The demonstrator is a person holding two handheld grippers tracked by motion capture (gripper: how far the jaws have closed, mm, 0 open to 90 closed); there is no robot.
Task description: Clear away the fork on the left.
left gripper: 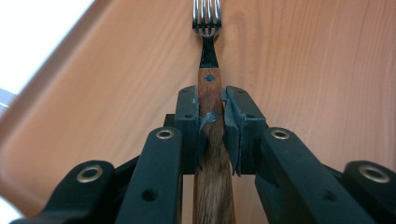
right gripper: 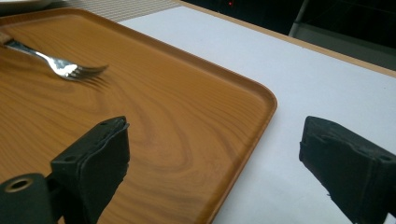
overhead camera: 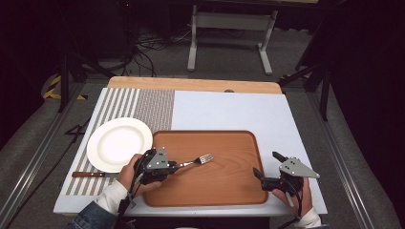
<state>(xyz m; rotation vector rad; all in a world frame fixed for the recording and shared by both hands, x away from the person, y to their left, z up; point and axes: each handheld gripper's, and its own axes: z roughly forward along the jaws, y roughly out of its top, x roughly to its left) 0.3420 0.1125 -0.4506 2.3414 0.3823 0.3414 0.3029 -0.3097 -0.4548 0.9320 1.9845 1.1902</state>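
A fork (overhead camera: pixel 197 161) with a wooden handle (left gripper: pixel 211 140) and steel tines (left gripper: pixel 206 16) hangs just over the brown wooden tray (overhead camera: pixel 229 191). My left gripper (overhead camera: pixel 173 165) is shut on the fork's handle at the tray's left edge, with the tines pointing right. In the right gripper view the fork (right gripper: pixel 60 64) casts a shadow on the tray (right gripper: pixel 187 140). My right gripper (overhead camera: pixel 267 164) stands open at the tray's right edge, one jaw over the tray and one over the white mat, with nothing between them.
A white plate (overhead camera: pixel 119 143) lies on the striped placemat (overhead camera: pixel 153 107) left of the tray. A wooden-handled knife (overhead camera: pixel 90 174) lies below the plate. The white mat (overhead camera: pixel 224 109) covers the far table.
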